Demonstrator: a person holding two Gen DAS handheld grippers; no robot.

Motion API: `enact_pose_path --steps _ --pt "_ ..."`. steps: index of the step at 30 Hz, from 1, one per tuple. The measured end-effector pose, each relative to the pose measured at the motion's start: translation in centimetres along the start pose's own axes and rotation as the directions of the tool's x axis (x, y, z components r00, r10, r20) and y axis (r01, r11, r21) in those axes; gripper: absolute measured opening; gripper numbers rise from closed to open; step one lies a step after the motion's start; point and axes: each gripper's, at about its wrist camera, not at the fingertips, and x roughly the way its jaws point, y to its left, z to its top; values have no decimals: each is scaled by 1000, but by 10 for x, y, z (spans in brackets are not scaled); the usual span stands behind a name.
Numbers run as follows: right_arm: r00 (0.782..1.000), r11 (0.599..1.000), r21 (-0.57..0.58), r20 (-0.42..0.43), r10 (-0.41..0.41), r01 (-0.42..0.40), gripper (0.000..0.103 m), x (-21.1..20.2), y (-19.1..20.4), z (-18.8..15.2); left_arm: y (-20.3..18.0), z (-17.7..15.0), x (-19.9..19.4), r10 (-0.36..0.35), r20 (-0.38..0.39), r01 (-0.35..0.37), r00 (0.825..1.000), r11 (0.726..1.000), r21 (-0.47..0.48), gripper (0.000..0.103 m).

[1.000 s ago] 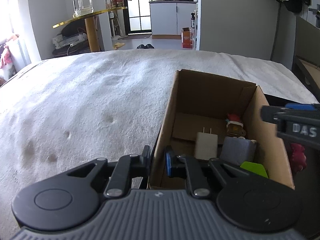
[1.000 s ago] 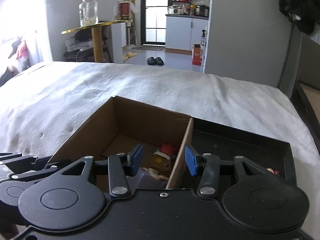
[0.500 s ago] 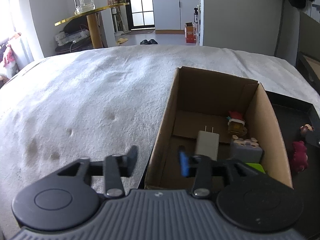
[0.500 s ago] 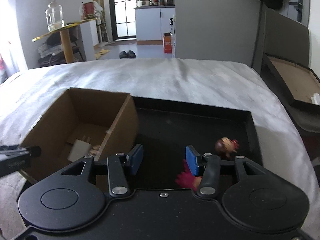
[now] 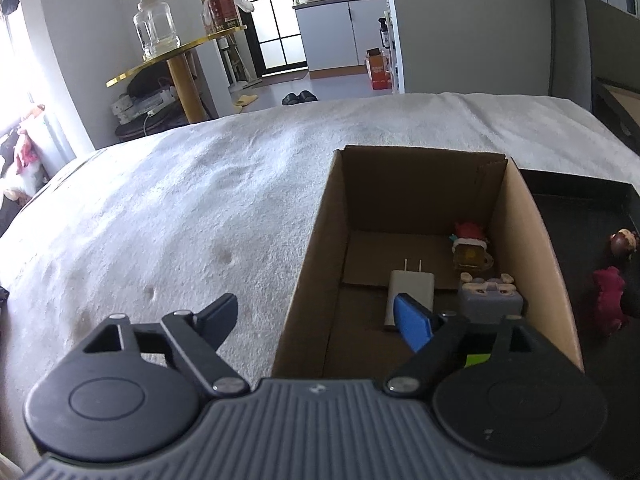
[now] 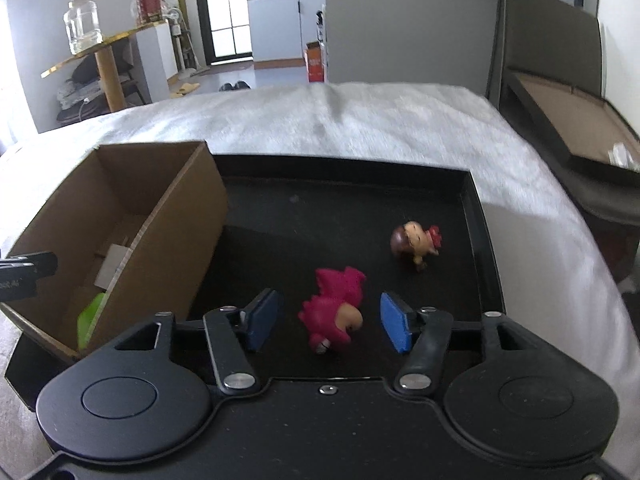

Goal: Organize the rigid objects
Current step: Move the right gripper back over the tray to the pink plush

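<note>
A cardboard box (image 5: 536,240) (image 6: 176,240) stands in the left end of a black tray (image 6: 472,216) on the white bed. In it lie a white charger (image 5: 412,292), a small jar figure (image 5: 470,250), a grey block (image 5: 490,300) and a green piece (image 6: 90,316). On the tray lie a pink figure (image 6: 336,312) (image 5: 608,296) and a brown-headed doll (image 6: 414,242) (image 5: 622,240). My left gripper (image 5: 320,316) is open, straddling the box's left wall. My right gripper (image 6: 328,322) is open with the pink figure between its fingers, empty.
The white bed cover (image 5: 180,220) spreads left of the box. A dark framed board (image 6: 568,128) stands at the right of the bed. A gold side table (image 5: 176,56) with a glass jar (image 5: 154,26) is beyond the bed.
My left gripper opened wide and let go of the box's left wall. My right gripper swung right from the box to the tray and opened around the pink figure.
</note>
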Motion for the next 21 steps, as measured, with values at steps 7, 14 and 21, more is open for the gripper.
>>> enact_pose_path --steps 7,14,21 --pt "999 998 53 -38 15 -13 60 20 -10 -6 -9 1 1 20 0 -20 1000 1000 24 85" --pt "998 997 81 -66 21 -16 60 38 -11 -6 -15 1 1 33 -4 -33 999 999 43 85" --pt "997 997 76 -80 18 -11 45 43 -12 -9 -18 2 0 43 3 -43 999 997 57 85"
